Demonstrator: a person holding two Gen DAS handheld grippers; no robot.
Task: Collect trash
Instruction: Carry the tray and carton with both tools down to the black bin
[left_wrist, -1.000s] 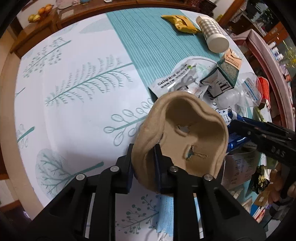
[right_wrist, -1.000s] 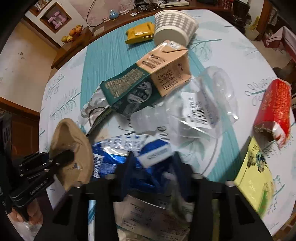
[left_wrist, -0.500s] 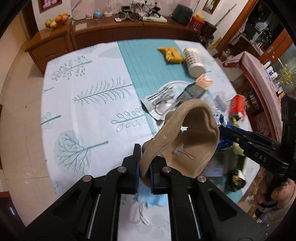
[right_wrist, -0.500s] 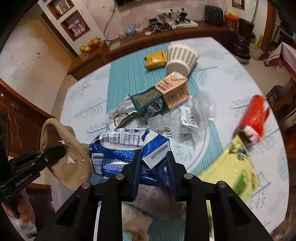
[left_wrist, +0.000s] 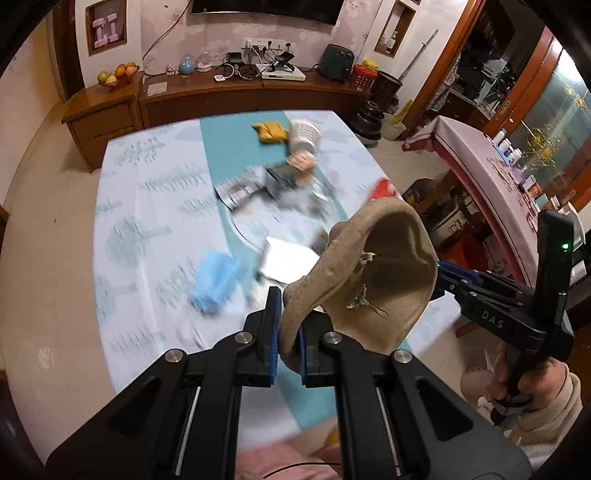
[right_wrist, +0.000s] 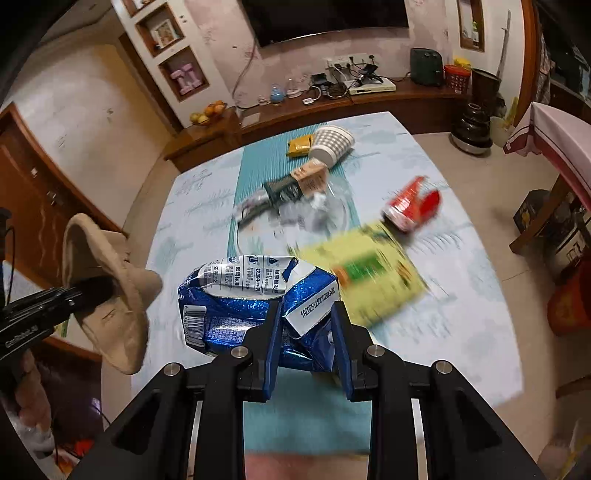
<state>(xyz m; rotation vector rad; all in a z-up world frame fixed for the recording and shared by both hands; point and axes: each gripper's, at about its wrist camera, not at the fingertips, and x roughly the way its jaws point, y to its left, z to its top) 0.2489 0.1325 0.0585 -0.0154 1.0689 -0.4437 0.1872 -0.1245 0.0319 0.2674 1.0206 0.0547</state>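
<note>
- Left wrist view: the left claw (left_wrist: 286, 332) was clamped on the tan pulp tray (left_wrist: 373, 273), held above the bench (left_wrist: 147, 206).
- Right wrist view: the right claw (right_wrist: 306, 332) pinched the crushed blue carton (right_wrist: 240, 295), with the remaining litter lying ahead of it on the bench.

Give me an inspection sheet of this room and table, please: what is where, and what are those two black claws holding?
Surface: tablecloth with leaf print and a teal stripe.
Job's things: brown pulp cup tray and blue foil bag, both lifted.
Clutter: checked paper cup, yellow pouch, drink carton, red wrapper, yellow-green packet, blue face mask.
Grippers: left gripper clamps the tray; right gripper clamps the bag.
Cables: chargers on the sideboard.
Surroundings: fruit bowl, wall television.
</note>
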